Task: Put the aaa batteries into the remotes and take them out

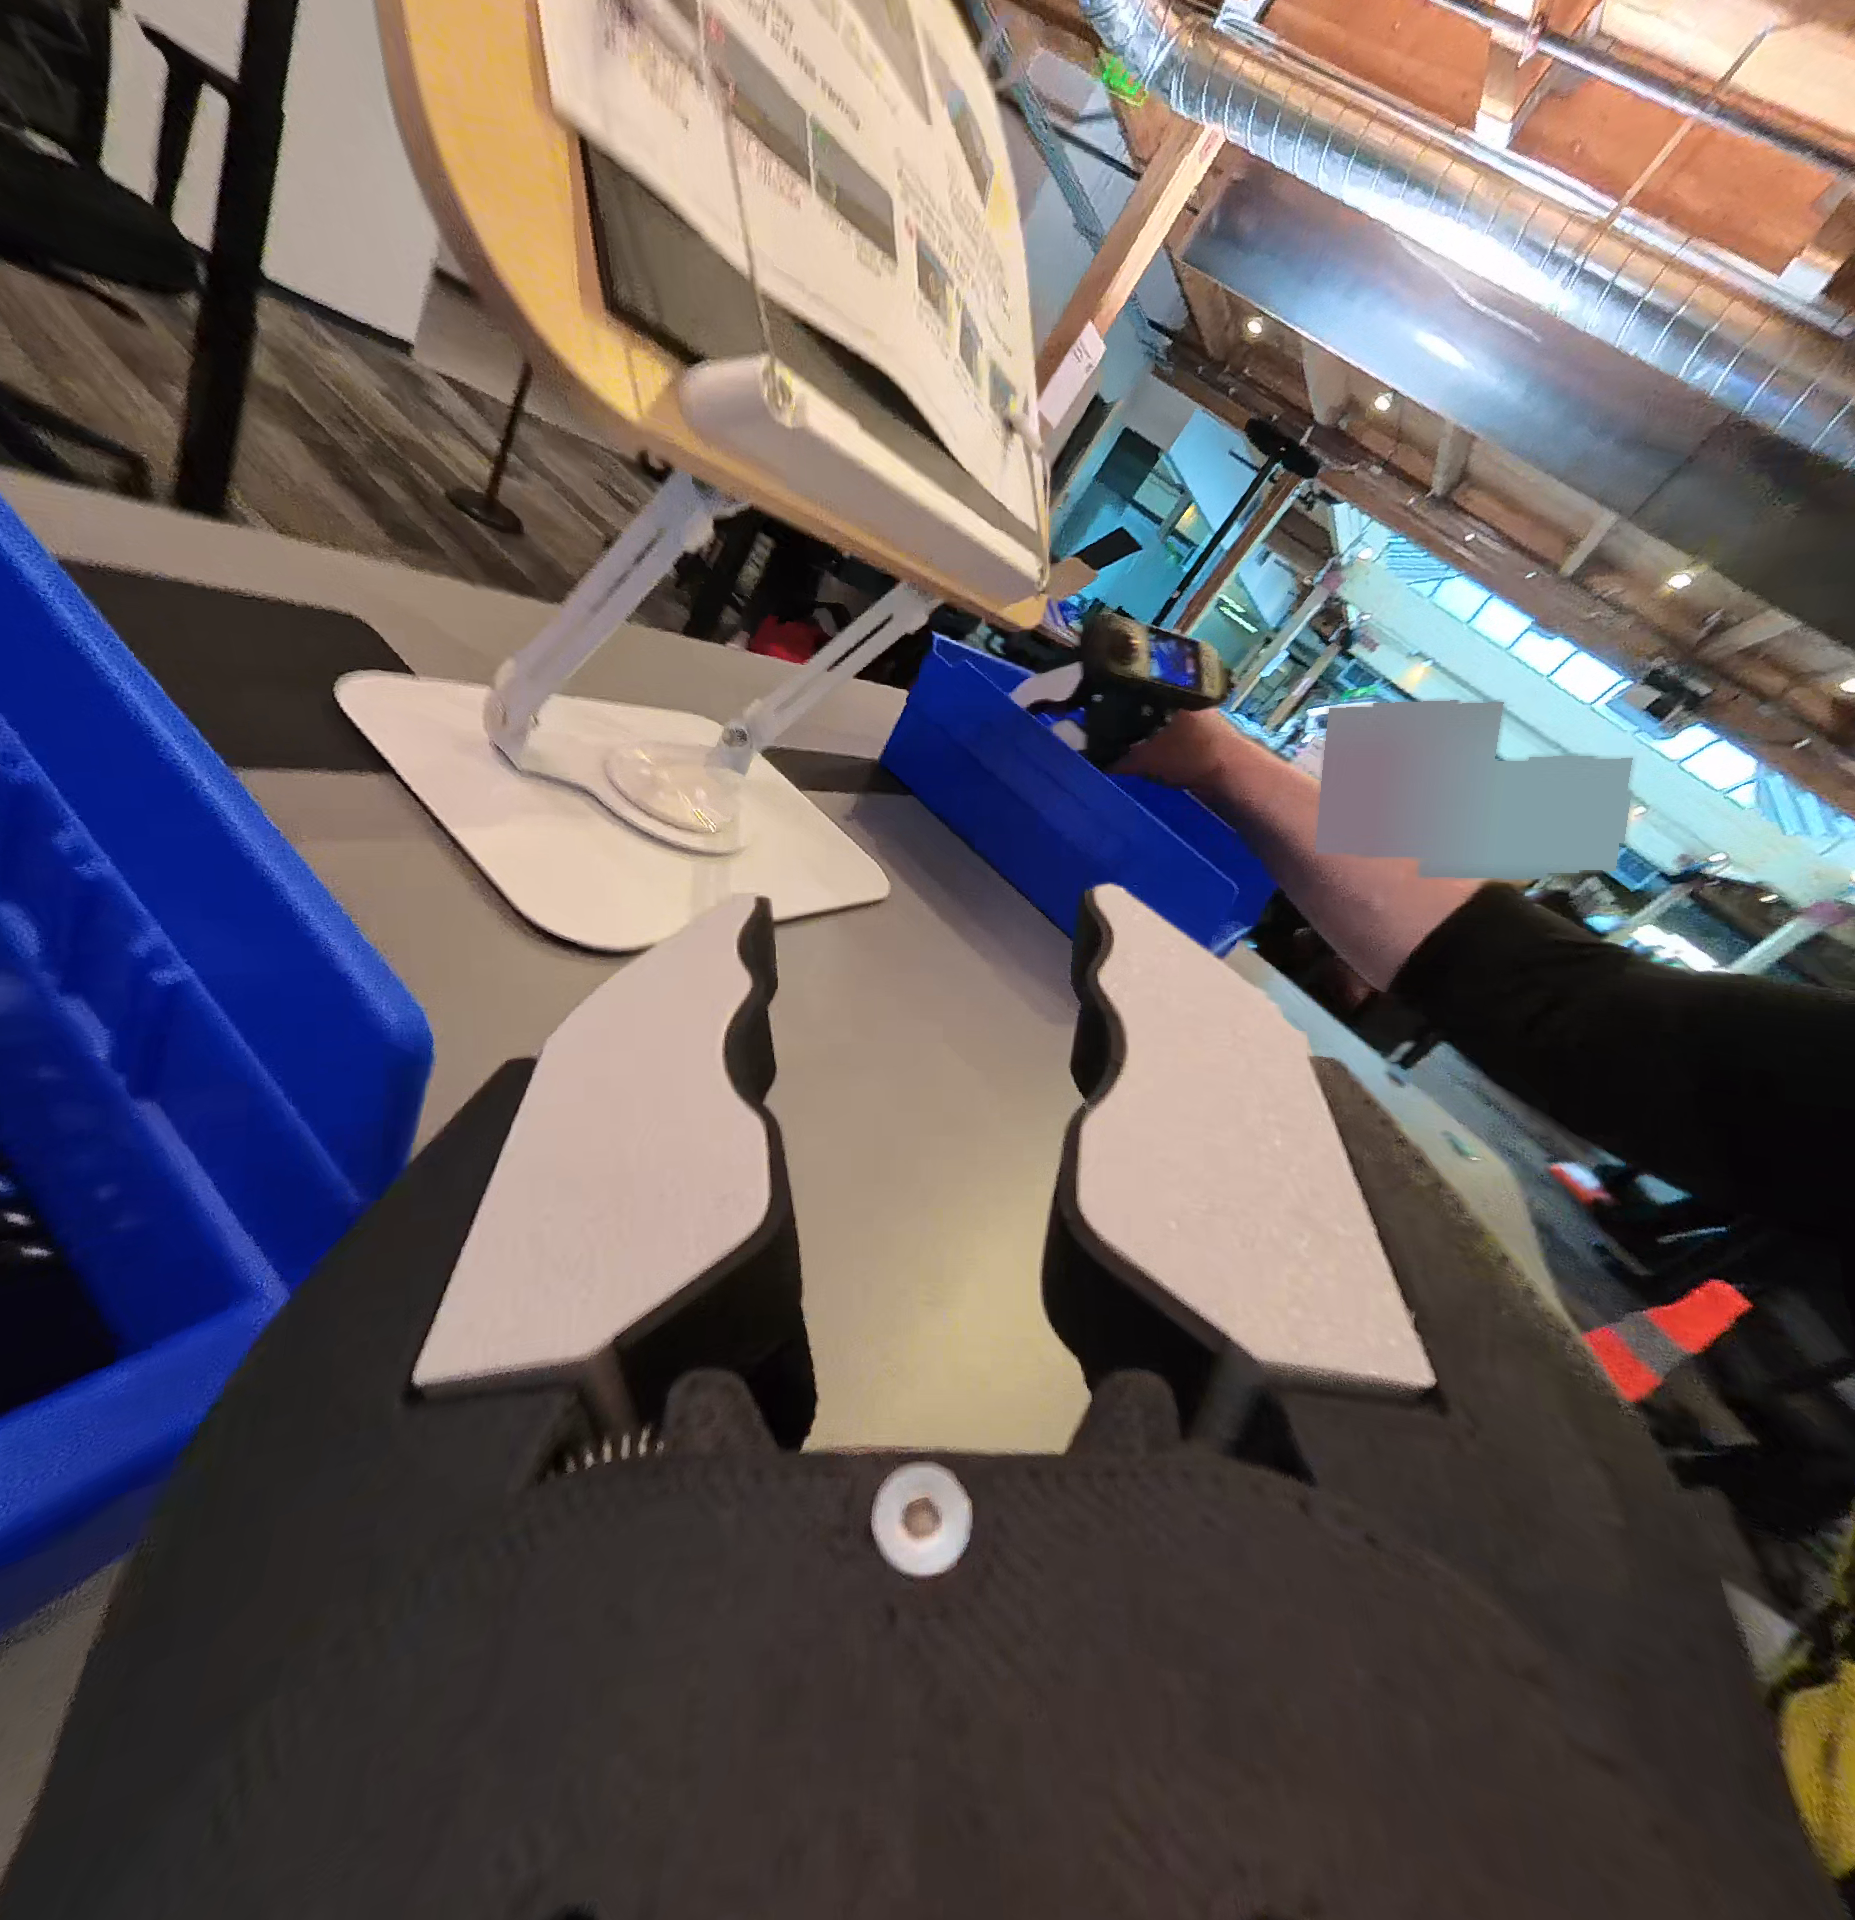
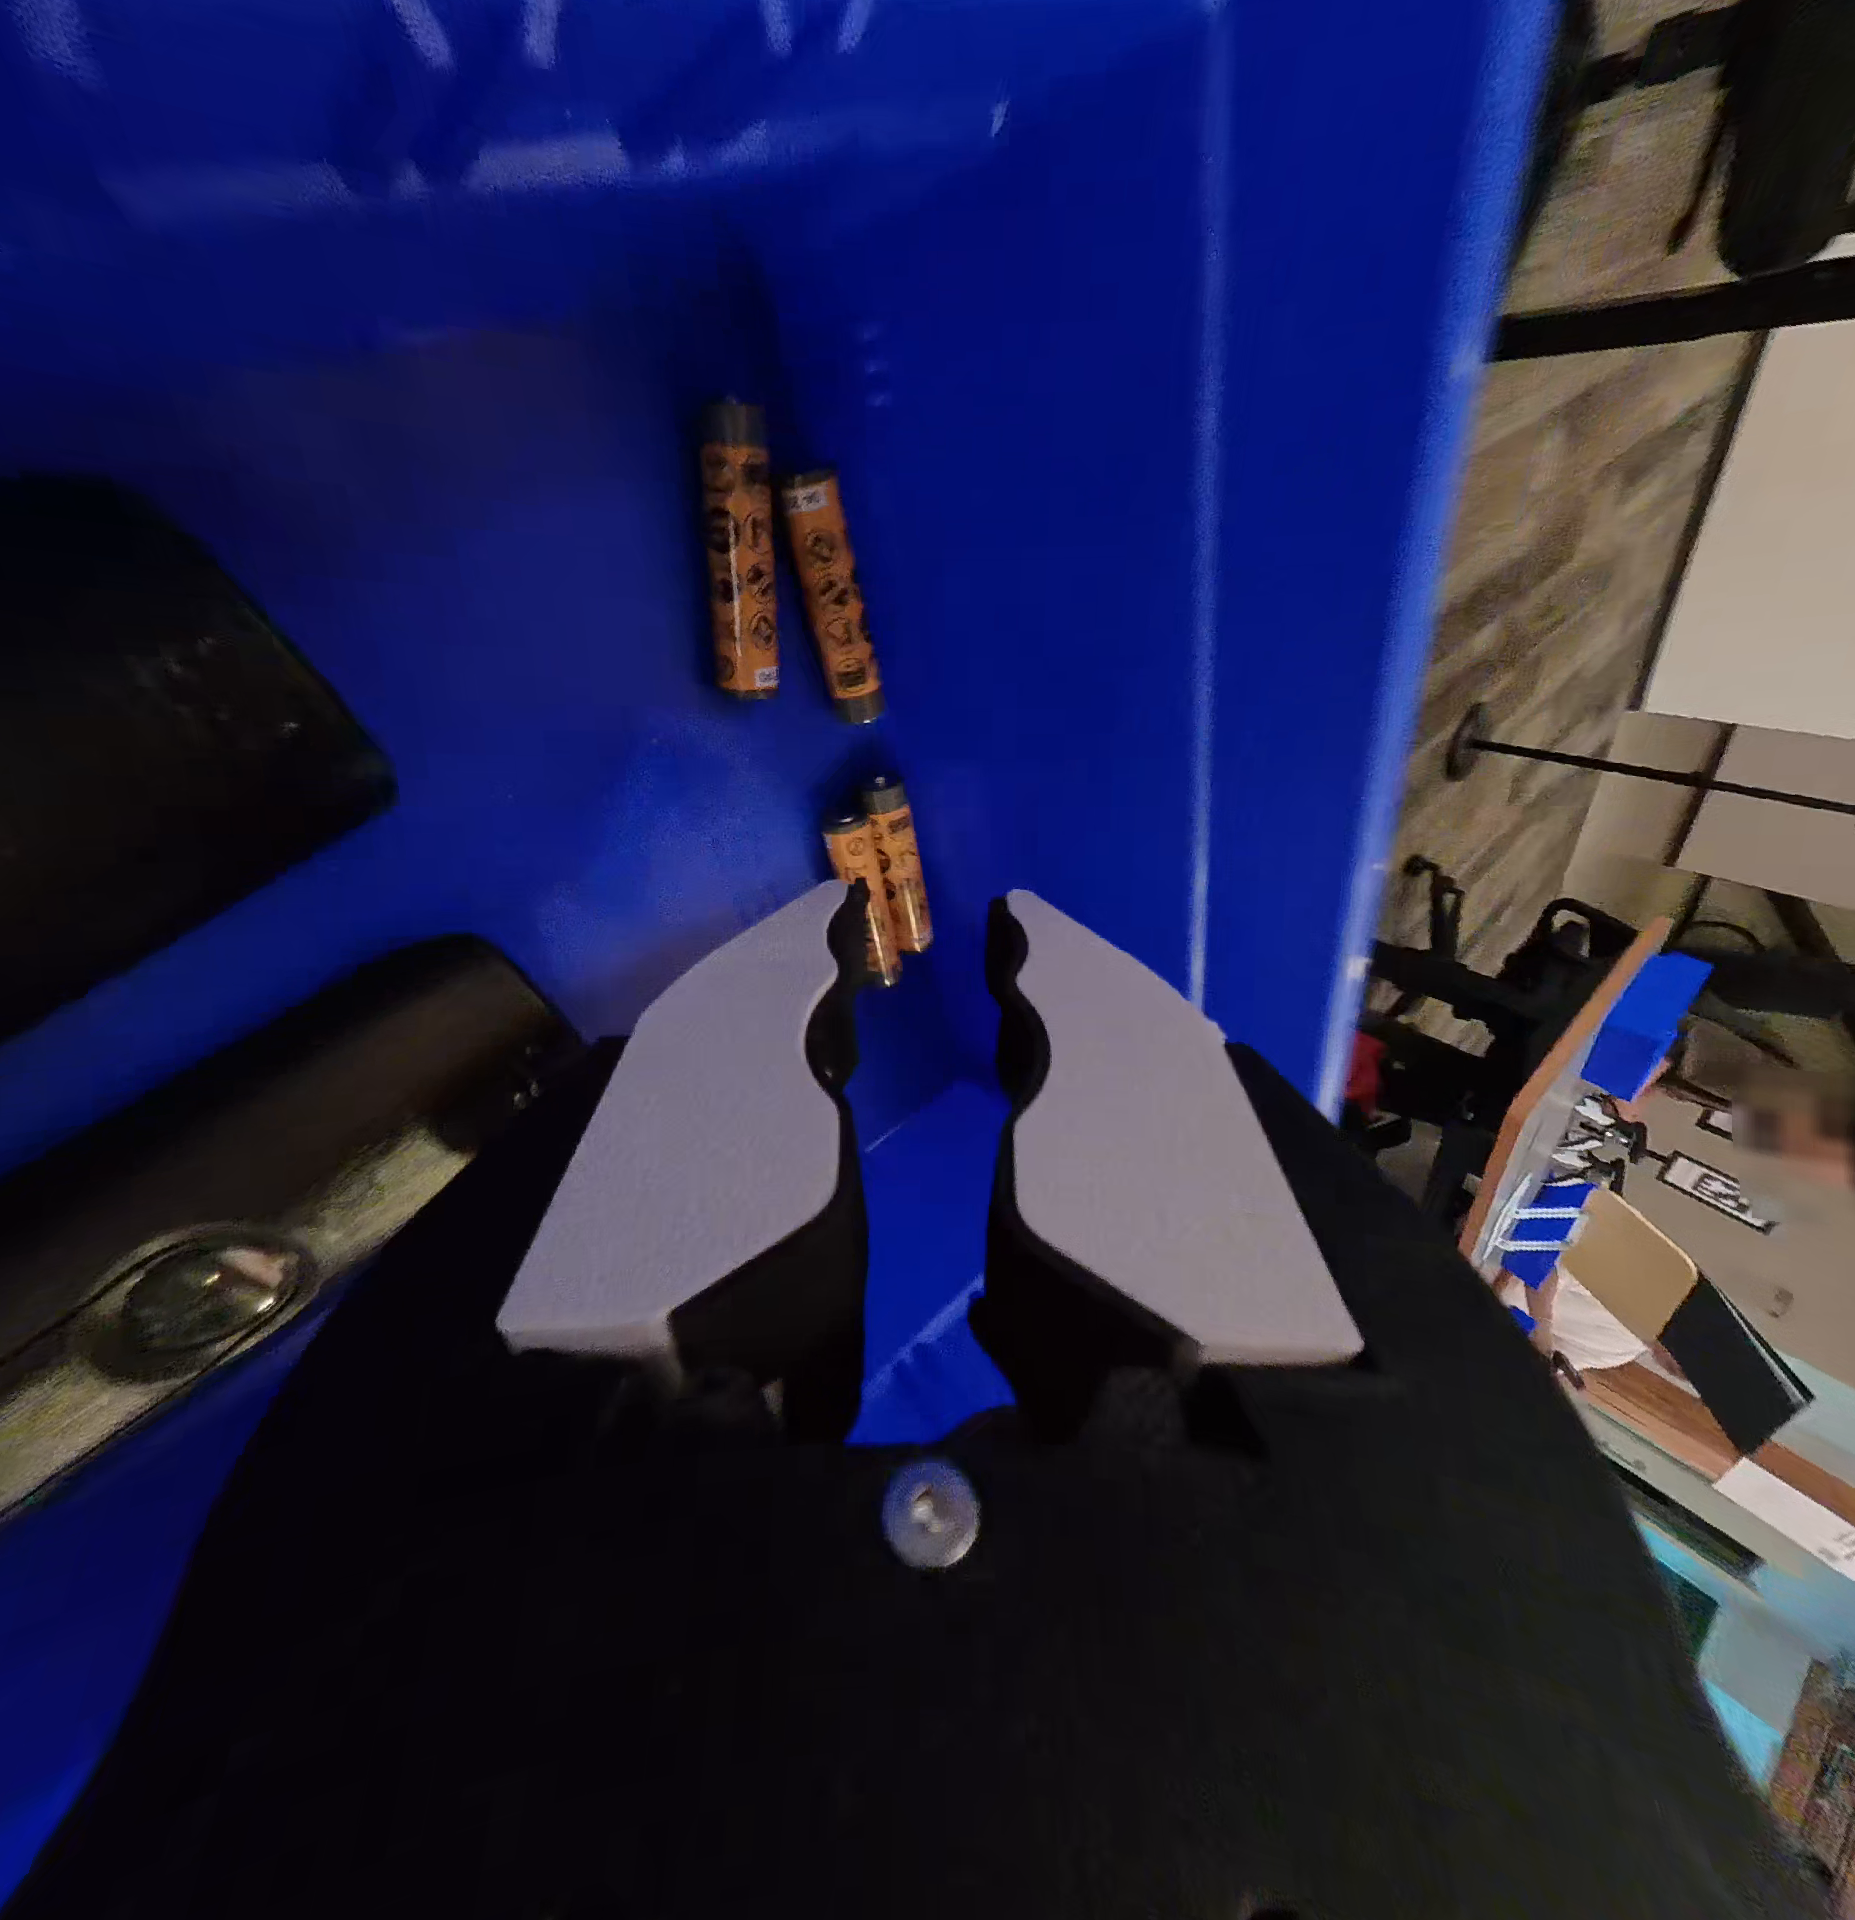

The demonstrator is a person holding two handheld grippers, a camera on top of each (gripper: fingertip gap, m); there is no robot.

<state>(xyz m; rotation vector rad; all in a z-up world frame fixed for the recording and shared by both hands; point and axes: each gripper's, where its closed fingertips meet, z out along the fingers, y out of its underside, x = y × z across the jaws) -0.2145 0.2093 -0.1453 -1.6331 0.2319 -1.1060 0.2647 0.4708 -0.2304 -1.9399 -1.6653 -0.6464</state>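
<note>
So, status, early stage:
Right bin [image 2: 1006, 520]: blue, holds all the task items; seen again at 2 o'clock in left wrist view, right gripper dipped into it.
Left bin [image 1: 123, 935]: blue, at 9 o'clock of left gripper; contents unclear.
Remotes: two dark bodies at 8–9 o'clock, upper remote [image 2: 123, 748], lower remote [image 2: 227, 1195]; compartment state not visible.
Left gripper [image 1: 923, 935]: released, jaws wide, nothing held, over bare table.
Right gripper [image 2: 923, 925]: jaws parted, nothing clamped, tips just at near battery pair [image 2: 881, 894].
Far battery pair [image 2: 788, 571]: at 12 o'clock, loose on bin floor.
Done: nothing visibly inserted.
Left: likely pick, load, then unload.
</note>
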